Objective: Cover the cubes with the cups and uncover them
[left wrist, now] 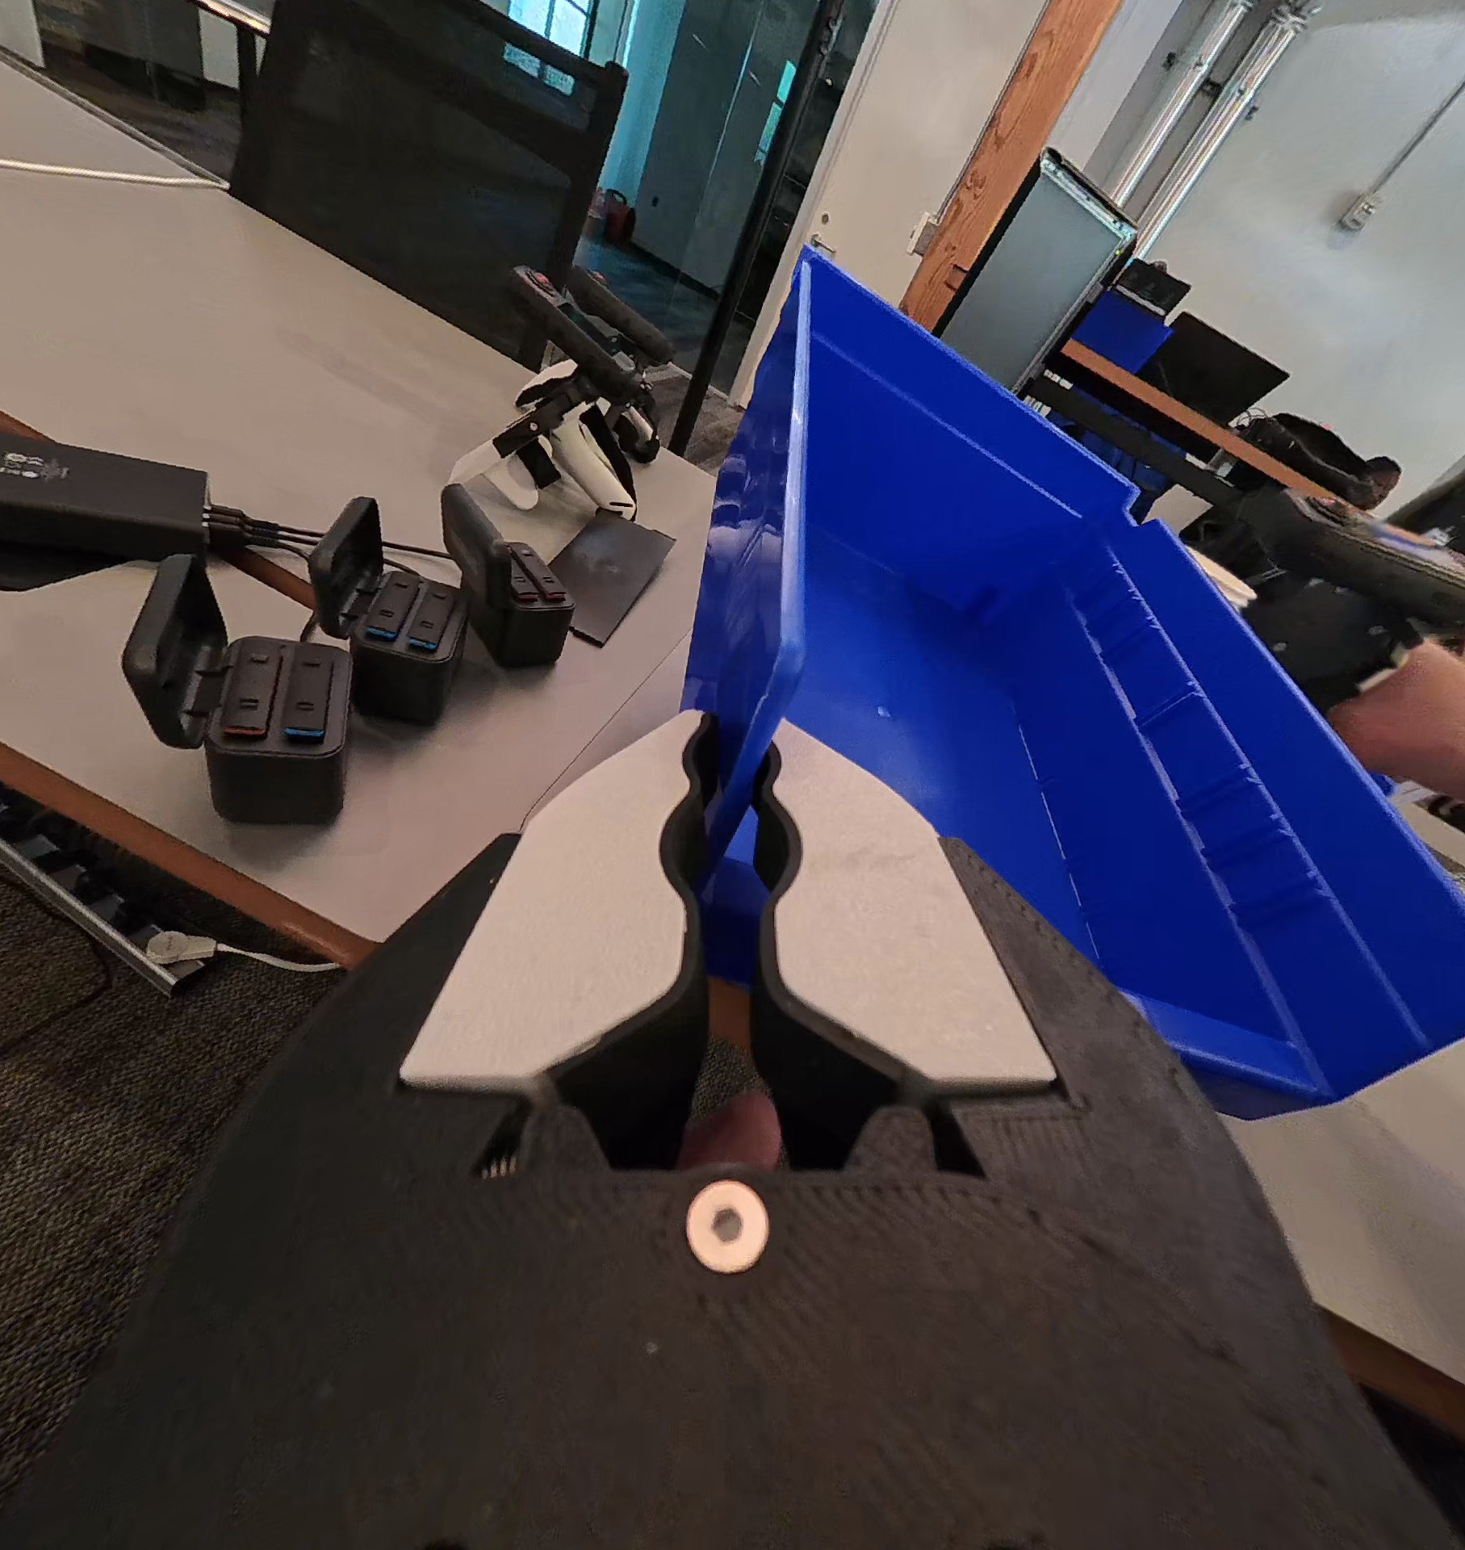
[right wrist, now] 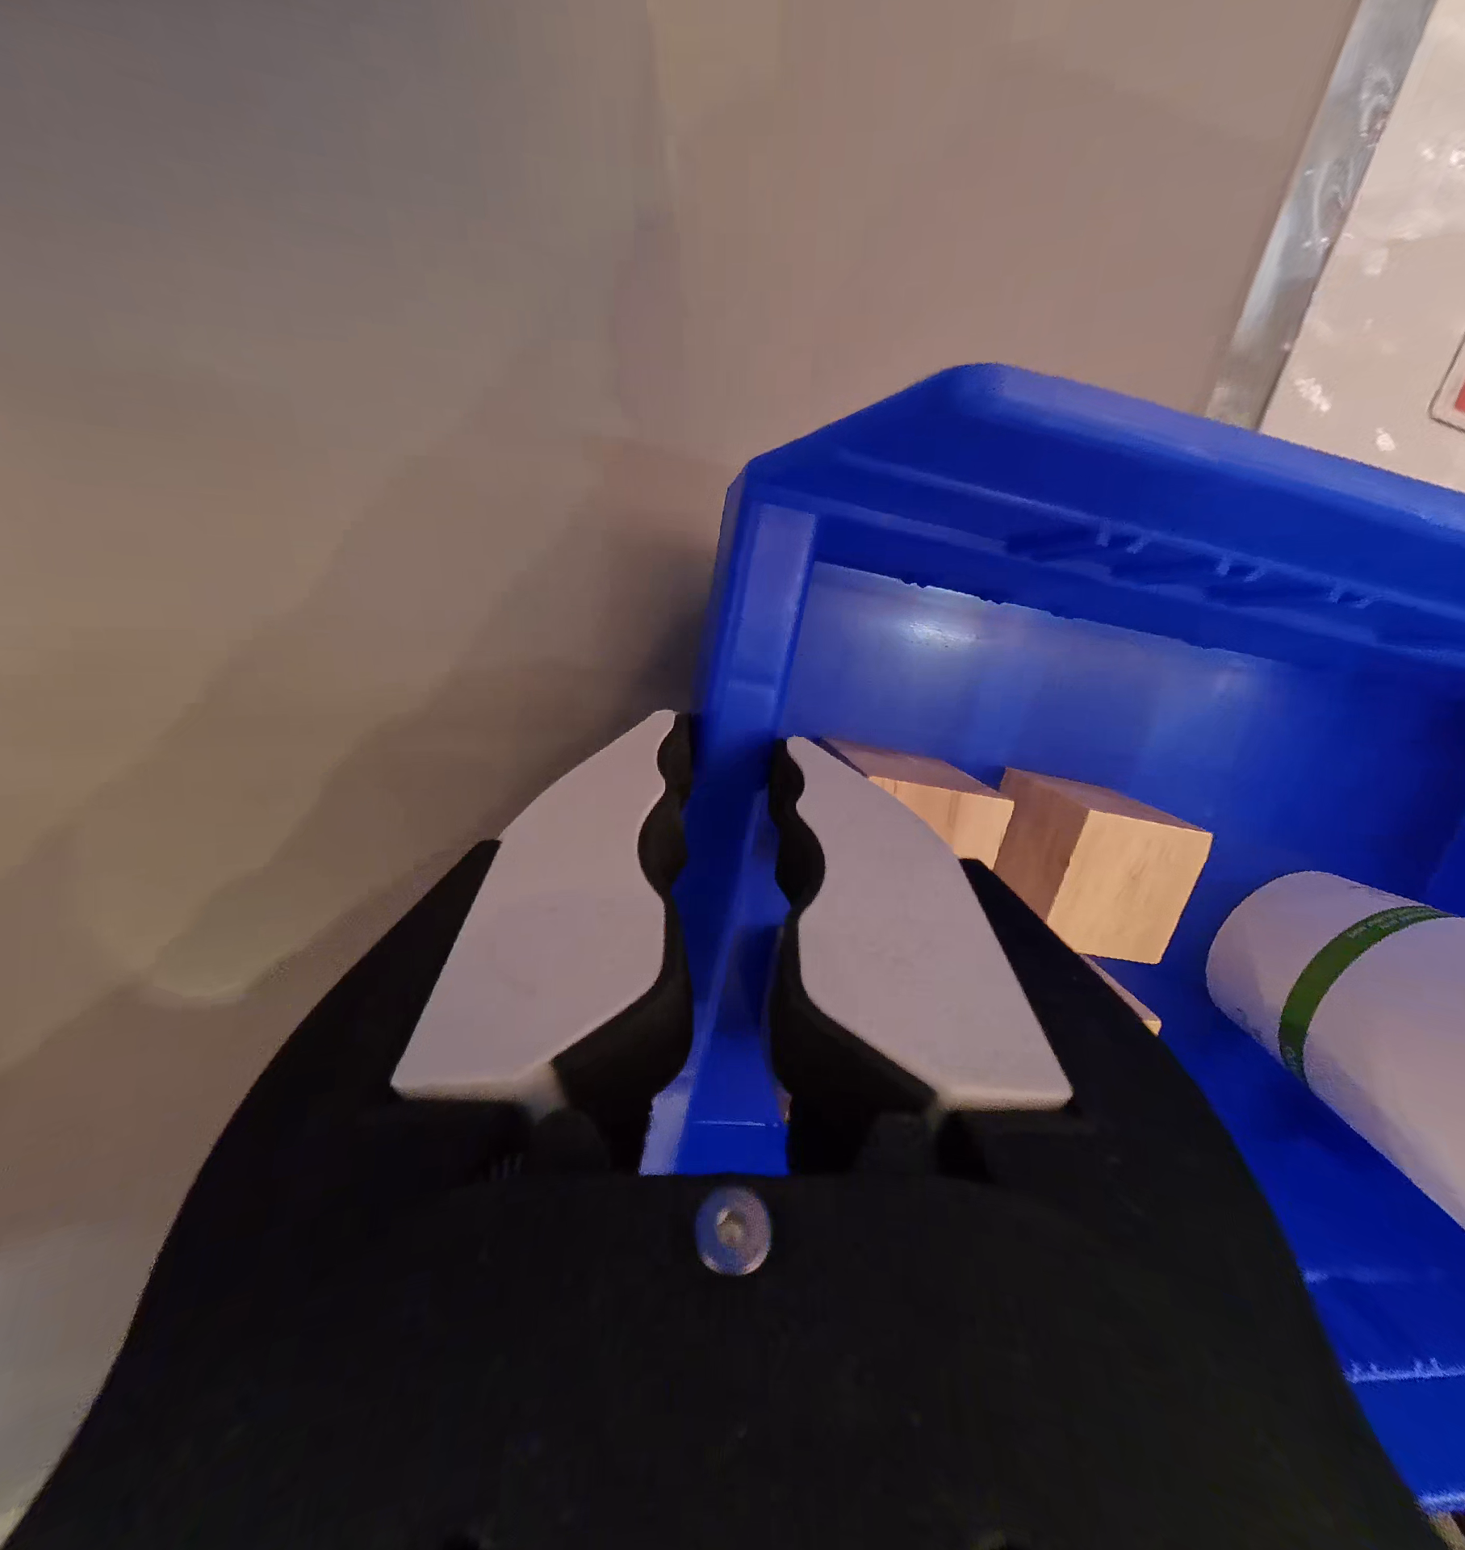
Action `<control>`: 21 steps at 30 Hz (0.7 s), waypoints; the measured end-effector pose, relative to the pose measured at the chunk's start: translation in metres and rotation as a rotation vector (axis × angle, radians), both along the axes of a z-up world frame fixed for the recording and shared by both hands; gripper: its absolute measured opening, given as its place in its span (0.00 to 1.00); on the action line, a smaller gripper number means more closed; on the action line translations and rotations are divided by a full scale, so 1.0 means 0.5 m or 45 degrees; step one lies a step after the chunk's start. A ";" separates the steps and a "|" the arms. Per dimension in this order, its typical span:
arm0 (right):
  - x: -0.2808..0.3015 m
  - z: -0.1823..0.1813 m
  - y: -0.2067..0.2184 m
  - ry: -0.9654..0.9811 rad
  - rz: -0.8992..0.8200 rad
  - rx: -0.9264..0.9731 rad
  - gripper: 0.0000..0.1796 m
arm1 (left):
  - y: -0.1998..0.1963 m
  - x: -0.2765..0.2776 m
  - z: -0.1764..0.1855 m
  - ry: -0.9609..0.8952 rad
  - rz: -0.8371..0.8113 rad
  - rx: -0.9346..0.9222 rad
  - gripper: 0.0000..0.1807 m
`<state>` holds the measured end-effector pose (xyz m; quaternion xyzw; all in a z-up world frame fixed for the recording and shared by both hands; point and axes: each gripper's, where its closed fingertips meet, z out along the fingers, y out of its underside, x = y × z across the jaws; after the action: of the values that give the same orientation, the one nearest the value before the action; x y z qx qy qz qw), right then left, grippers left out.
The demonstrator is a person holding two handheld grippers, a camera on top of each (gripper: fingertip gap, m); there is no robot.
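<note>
Room: an office space with white walls, a wooden post, glass partitions at the far left and dark carpet on the floor below.
Counter (left wrist: 167,352): pale grey top with a brown wooden edge, filling the left of the left wrist view; a second pale stretch lies near right under the bin.
Blue bin (left wrist: 1005,671): one, large and tilted, lifted off the counter (both tools grip its walls); its visible inside in the left wrist view is bare.
Chair (left wrist: 427,168): one, black mesh back, far behind the counter.
Left hand-held gripper (left wrist: 733,755): one, narrow, clamped on the bin's left wall edge.
Right hand-held gripper (right wrist: 729,746): one, narrow, pinching the bin's rim at a corner.
Cup (right wrist: 1366,1006): one seen, white with a green band, lying on its side inside the bin at the right.
Cubes (right wrist: 1106,872): two clearly counted, pale wood, inside the bin just left of the cup; a third sliver behind the finger is uncertain.
Charger cases (left wrist: 276,721): three, black, lids open, on the counter left of the bin.
</note>
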<state>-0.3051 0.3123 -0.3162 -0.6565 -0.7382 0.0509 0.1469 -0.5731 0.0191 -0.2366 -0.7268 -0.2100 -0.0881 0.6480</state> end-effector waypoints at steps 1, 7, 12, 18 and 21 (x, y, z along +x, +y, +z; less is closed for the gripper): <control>-0.001 0.000 0.008 -0.005 0.001 -0.002 0.11 | -0.001 -0.001 -0.001 -0.001 0.001 -0.001 0.03; -0.003 0.000 0.050 -0.001 0.002 -0.018 0.11 | -0.010 -0.006 -0.006 -0.009 0.007 -0.003 0.04; -0.002 0.000 0.057 0.028 -0.001 -0.030 0.19 | -0.015 -0.008 0.000 -0.009 0.017 0.009 0.03; 0.014 0.060 0.072 0.166 -0.039 0.176 0.44 | -0.013 0.001 0.021 0.021 0.021 0.034 0.03; 0.033 0.133 0.065 0.328 -0.064 0.298 0.47 | -0.014 0.010 0.044 0.046 0.020 0.067 0.03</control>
<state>-0.2884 0.3447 -0.2497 -0.6412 -0.6974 0.0446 0.3170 -0.5681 0.0123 -0.2146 -0.7094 -0.2014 -0.0752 0.6712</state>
